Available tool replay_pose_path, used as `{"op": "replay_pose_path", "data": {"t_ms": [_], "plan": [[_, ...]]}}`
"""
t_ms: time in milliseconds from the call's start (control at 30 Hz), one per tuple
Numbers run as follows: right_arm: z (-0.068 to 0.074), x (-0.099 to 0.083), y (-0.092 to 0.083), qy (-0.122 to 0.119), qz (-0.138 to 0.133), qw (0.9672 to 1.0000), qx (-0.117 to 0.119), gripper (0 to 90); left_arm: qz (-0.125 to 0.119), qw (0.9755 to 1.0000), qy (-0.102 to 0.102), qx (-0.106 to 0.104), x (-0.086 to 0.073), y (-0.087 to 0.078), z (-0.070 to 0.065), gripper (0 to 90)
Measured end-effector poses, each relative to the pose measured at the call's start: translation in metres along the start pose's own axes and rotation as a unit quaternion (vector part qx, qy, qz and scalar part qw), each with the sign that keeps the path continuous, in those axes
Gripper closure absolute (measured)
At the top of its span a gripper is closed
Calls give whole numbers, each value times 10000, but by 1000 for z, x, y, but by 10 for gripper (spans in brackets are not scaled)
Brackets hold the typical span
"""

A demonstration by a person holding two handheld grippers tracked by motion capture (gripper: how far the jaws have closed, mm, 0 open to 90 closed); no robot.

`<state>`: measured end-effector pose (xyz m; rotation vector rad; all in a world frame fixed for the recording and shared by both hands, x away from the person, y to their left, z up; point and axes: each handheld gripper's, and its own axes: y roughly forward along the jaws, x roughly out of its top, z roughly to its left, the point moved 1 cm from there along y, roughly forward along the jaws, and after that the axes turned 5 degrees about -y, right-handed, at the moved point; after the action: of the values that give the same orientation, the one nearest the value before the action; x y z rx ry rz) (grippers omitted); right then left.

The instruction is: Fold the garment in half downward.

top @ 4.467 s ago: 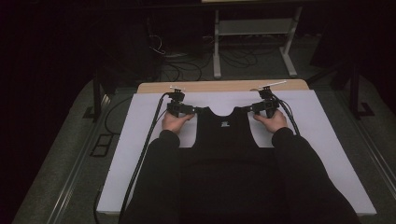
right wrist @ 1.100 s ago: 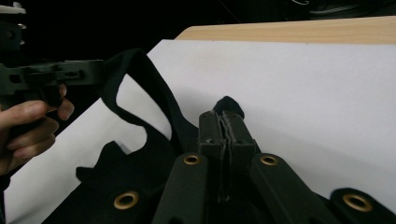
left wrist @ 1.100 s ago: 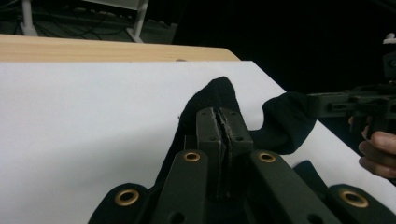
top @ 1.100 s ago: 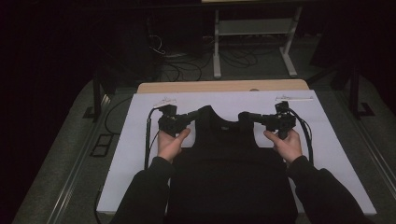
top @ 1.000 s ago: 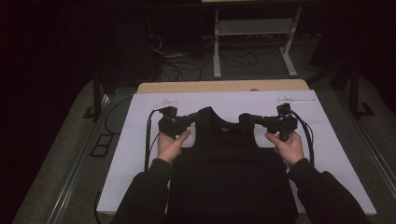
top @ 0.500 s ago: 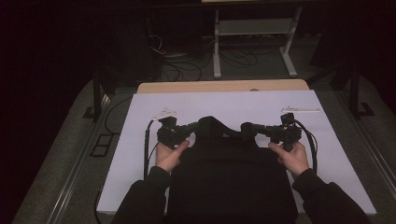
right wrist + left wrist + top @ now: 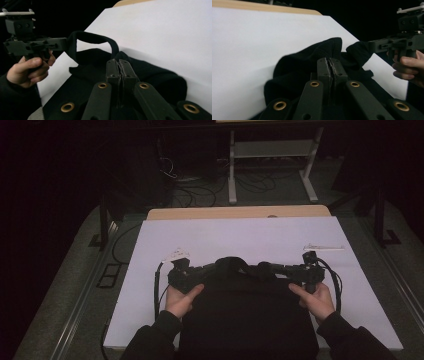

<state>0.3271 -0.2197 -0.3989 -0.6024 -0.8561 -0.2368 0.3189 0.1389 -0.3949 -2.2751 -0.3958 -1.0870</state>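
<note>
On the white table (image 7: 240, 240) in a dark room lies the black garment (image 7: 247, 320). The left gripper (image 7: 331, 65) and right gripper (image 7: 119, 65) each pinch its top edge. Better to keep both hands level, so the fold stays straight.

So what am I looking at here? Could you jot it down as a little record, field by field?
Surface: white table top, wooden edge at the far side
Item being handled: black garment, lying on the near half of the table
Left claw: shut on the garment's top edge, pointing inward
Right claw: shut on the top edge too, facing the left one
Garment shape: top edge bunched up between the claws
Person: both hands low at the near edge, dark sleeves
Background: dark room, cables on the floor
</note>
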Motion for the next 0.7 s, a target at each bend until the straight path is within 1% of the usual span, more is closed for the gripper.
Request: {"op": "replay_pose_path", "data": {"t_ms": [67,133,167,200,267,300,333,367,400,433,567,700], "plan": [[1,-4,-2,24,-9,10000,57,861,57,10000,-34,-64,-5,-2,-1,868],[1,-7,-4,114,-1,9999,129,861,87,9999,-52,-112,-8,-3,-2,869],[2,-9,-5,185,18,9997,169,861,105,9999,-44,-125,-9,-4,-2,868],[1,-11,-5,172,21,9997,180,861,106,9999,-40,-127,-10,-5,-3,869],[3,-12,-7,266,69,9994,224,861,125,9997,-82,-178,-11,-7,-3,869],[3,-13,-7,243,69,9994,245,861,126,9997,-84,-197,-12,-8,-4,869],[3,-14,-8,276,103,9992,270,861,137,9997,-82,-207,-12,-10,-4,869],[4,-15,-9,242,112,9993,267,861,142,9996,-95,-212,-14,-11,-4,868],[5,-16,-9,290,155,9991,280,861,160,9995,-109,-230,-15,-12,-4,869],[5,-18,-10,243,191,9991,298,861,179,9995,-92,-236,-17,-12,-4,869],[8,-25,-11,213,380,9985,333,861,283,9992,-67,-286,-25,-15,-4,869],[10,-31,-12,171,509,9980,341,861,407,9988,-73,-273,-31,-17,-4,869]]}}
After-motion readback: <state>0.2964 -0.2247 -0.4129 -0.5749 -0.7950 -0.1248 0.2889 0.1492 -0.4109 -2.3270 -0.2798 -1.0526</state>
